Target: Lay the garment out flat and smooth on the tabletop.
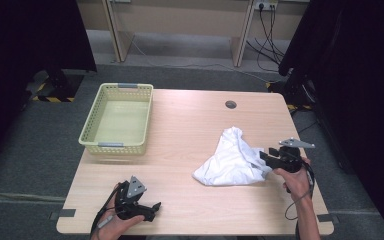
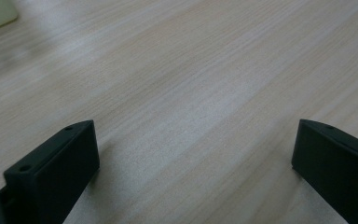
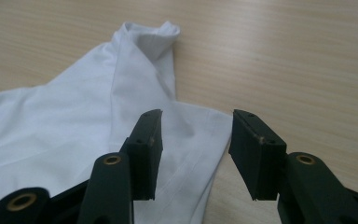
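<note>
White, crumpled cotton cloth [image 1: 231, 160] lay on the pale wood-grain table [image 1: 190, 125], to the right of the empty pale yellow plastic lattice basket [image 1: 117, 118] and nearer the person than it, well apart from its rim. The right gripper [image 1: 265, 159] sat at the cloth's right edge, farthest from the basket; in the right gripper view its black jaws stood partly open over a hemmed corner of the fabric [image 3: 186, 140], one jaw above the cloth and the other out past the hem over bare wood, the pads pressing on nothing. The left gripper [image 1: 152, 207] rested low on the table, nearer the person than the basket and a little to its right, well apart from the cloth, jaws spread wide over bare wood [image 2: 191, 116] and holding nothing. The step in hand looked like taking hold of that corner, either to spread or fold the cloth or to carry it toward the basket. The next move probably called for settling the right jaws so the hem lay between the pads, then closing firmly, since loose fabric could slip out of a shallow pinch; the left gripper would likely need to come across for a second corner.
</note>
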The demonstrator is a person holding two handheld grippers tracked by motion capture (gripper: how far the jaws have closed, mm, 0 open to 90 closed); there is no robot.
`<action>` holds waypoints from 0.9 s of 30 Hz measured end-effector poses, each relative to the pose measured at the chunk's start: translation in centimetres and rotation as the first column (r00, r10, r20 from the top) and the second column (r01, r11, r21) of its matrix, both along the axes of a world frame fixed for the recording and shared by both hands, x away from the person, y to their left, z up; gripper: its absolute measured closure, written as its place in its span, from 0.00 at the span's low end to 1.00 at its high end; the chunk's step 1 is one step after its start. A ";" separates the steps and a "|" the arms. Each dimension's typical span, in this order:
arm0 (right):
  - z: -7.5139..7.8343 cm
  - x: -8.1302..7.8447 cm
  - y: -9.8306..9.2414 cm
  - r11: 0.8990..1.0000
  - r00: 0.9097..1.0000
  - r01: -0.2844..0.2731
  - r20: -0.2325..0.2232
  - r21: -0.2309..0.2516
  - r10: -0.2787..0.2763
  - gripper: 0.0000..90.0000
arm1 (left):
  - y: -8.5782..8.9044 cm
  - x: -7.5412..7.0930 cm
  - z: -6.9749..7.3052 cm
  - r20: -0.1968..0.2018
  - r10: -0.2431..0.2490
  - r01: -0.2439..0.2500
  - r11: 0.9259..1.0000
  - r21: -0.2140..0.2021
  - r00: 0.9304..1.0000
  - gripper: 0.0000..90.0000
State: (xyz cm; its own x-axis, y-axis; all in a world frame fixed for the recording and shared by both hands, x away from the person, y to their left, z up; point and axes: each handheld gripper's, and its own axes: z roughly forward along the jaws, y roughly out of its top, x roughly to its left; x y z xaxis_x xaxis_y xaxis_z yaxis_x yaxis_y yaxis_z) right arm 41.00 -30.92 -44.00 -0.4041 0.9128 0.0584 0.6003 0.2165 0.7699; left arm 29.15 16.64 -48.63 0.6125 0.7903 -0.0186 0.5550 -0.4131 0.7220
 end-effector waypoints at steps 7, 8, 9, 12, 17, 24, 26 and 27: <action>-2.3 1.1 0.1 0.997 0.998 0.024 -0.048 -0.076 -0.028 0.59 | -1.6 1.9 0.9 -0.024 0.043 -0.044 0.998 -0.034 0.999 0.04; -2.6 1.1 -0.1 0.995 0.998 0.043 -0.051 -0.093 -0.048 0.58 | -2.1 2.0 1.2 -0.014 0.044 -0.045 0.998 -0.042 0.999 0.04; -2.8 1.2 -0.4 0.991 0.996 0.074 -0.046 -0.112 -0.080 0.56 | -2.6 2.0 1.4 -0.006 0.039 -0.039 0.998 -0.044 0.999 0.04; -3.3 1.2 -1.8 0.985 0.987 0.154 -0.033 -0.071 -0.157 0.52 | -4.1 2.3 1.9 0.017 0.019 -0.018 0.999 -0.041 1.000 0.04; -2.6 0.2 -4.4 0.964 0.966 0.258 -0.002 -0.060 -0.259 0.48 | -6.3 3.0 2.4 0.026 -0.023 0.024 0.999 -0.040 0.999 0.06; -1.6 -0.8 -4.1 0.981 0.981 0.191 0.025 -0.017 -0.191 0.47 | -9.4 4.9 2.6 0.010 -0.059 0.059 0.997 -0.056 0.998 0.08; -1.4 -0.7 -3.4 0.988 0.988 0.155 0.024 -0.018 -0.154 0.46 | -10.0 5.5 2.3 0.012 -0.033 0.034 0.998 -0.048 0.999 0.09; -1.4 -0.6 -3.0 0.990 0.990 0.138 0.023 -0.017 -0.138 0.46 | -10.3 5.9 2.1 0.021 -0.014 0.015 0.999 -0.035 1.000 0.09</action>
State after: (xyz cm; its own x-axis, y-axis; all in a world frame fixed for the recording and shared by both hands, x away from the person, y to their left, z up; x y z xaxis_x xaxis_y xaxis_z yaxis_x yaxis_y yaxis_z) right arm 40.37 -33.97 -45.38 -0.2752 0.9608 0.0338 0.6089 0.1471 0.7795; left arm 35.01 6.37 -46.52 0.6247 0.7802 -0.0332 0.5337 -0.3955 0.7475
